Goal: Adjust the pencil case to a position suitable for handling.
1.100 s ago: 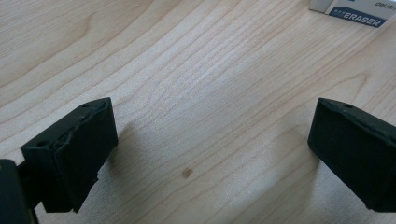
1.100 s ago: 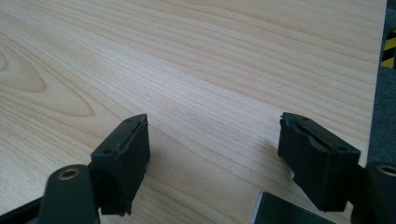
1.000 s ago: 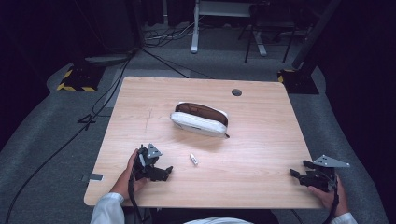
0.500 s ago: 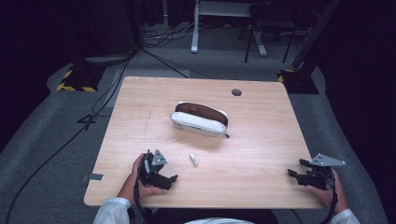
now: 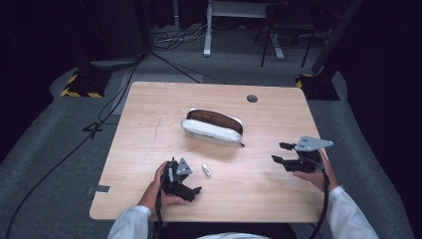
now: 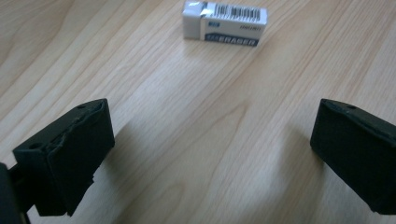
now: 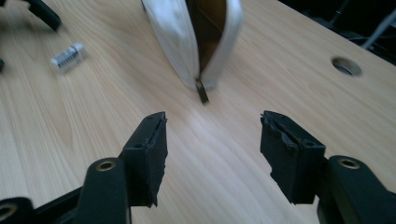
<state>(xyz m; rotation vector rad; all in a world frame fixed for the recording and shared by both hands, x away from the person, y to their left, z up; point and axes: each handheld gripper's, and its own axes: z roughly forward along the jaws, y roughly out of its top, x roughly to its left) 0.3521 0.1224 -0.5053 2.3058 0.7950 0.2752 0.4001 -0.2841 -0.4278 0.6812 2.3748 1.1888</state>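
Observation:
A white pencil case point(image 5: 213, 127) lies unzipped near the table's middle, its brown inside showing. A small white eraser point(image 5: 206, 170) with a barcode sleeve lies in front of it. My left gripper point(image 5: 191, 180) stands open just left of the eraser; in the left gripper view the eraser point(image 6: 225, 25) lies ahead of the wide-apart jaws point(image 6: 210, 154), untouched. My right gripper point(image 5: 279, 153) hangs open to the right of the case. In the right gripper view its jaws point(image 7: 212, 154) face the case's zipper end point(image 7: 196, 32), with the eraser point(image 7: 67, 57) farther off.
The wooden table point(image 5: 149, 124) has a round cable hole point(image 5: 252, 98) at the back right. Bare wood lies between the grippers. Dark floor with cables, stands and a desk frame surrounds the table.
My right gripper has moved from the table's right front corner inward and forward, toward the pencil case. My left gripper has shifted slightly right, closer to the eraser.

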